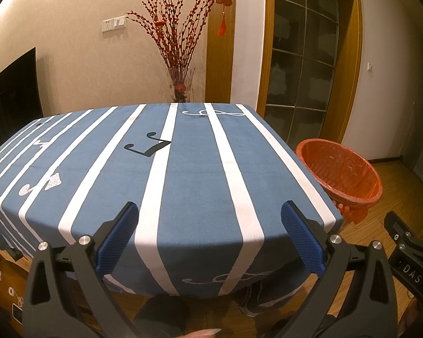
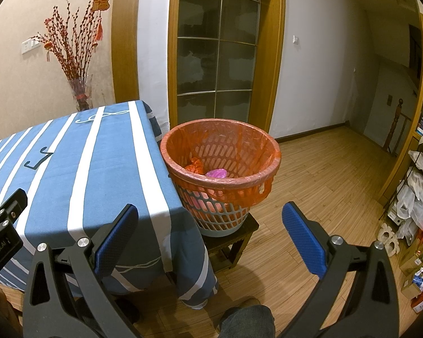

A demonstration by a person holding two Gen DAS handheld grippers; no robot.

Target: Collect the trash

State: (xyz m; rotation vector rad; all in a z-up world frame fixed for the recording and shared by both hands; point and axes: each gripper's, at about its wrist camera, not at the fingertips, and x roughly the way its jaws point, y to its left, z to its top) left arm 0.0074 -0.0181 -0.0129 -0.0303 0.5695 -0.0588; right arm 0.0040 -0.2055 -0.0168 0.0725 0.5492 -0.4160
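A grey slotted waste basket (image 2: 221,169) lined with an orange plastic bag stands on a dark wooden stool (image 2: 234,242) beside the table's right edge; its rim (image 1: 338,169) also shows in the left wrist view. Inside lie a knotted orange bag (image 2: 194,164) and a pink crumpled piece (image 2: 217,173). My left gripper (image 1: 210,236) is open over the near edge of the blue-and-white striped tablecloth (image 1: 194,174), holding nothing. My right gripper (image 2: 210,235) is open in front of the basket, between the table corner and the floor, holding nothing.
A glass vase of red branches (image 1: 180,50) stands behind the table against the wall. A glass-panelled door (image 2: 217,53) lies behind the basket. Shelves with plastic bags and boxes (image 2: 417,202) line the right wall. A person's knee (image 2: 246,321) shows at the bottom.
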